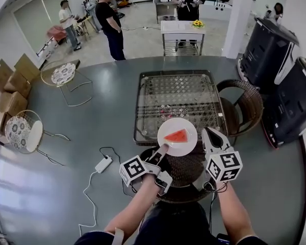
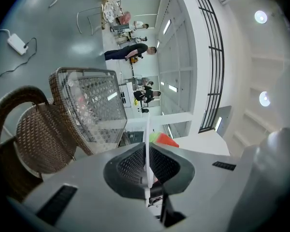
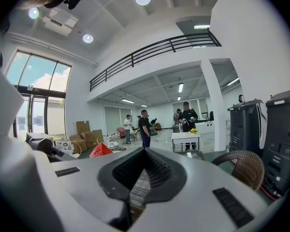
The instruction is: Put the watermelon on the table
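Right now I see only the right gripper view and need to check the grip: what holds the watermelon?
Observer: The left gripper is shut on the rim of a white plate; the watermelon slice lies on it.
Operator: Is it over the table?
Observer: In the head view the plate overlaps the glass table at its near edge.
Operator: Anything in the way?
Observer: A wicker chair stands at the table's near side, below the plate.

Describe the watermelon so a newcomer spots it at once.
Start at the square glass-topped wicker table mid-room. Over its near edge the left gripper holds a round white plate by the rim. The red, green-rinded watermelon wedge lies alone on it.
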{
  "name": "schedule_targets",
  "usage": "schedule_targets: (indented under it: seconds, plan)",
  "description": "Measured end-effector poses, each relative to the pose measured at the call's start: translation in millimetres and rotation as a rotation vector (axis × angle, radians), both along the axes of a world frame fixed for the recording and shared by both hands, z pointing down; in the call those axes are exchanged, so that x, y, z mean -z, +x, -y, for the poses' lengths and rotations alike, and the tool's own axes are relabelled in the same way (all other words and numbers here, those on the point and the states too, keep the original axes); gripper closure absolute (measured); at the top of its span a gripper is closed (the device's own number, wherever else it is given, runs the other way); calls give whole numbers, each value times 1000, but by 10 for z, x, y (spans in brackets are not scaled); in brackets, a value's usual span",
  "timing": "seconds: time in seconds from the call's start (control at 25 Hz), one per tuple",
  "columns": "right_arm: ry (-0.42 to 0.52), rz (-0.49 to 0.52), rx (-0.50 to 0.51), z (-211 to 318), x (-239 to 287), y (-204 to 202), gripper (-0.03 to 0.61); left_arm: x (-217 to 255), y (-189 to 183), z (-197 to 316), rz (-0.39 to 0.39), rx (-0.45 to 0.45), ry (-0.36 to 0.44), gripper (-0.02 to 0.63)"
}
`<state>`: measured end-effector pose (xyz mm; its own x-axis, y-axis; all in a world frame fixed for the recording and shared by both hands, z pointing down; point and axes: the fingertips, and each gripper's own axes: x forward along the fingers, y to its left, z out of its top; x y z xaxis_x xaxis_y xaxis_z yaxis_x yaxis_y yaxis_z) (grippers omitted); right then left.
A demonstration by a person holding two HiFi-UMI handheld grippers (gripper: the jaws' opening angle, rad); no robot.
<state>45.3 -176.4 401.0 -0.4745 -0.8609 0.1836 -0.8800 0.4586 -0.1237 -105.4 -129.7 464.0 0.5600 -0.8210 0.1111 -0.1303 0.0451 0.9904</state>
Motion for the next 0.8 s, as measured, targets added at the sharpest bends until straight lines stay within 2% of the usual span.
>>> schedule_targets:
  seconds: [0.8]
  plan:
    - [-8,25,51,297,-113,139,575,-104,109,190,24,44,-2,597]
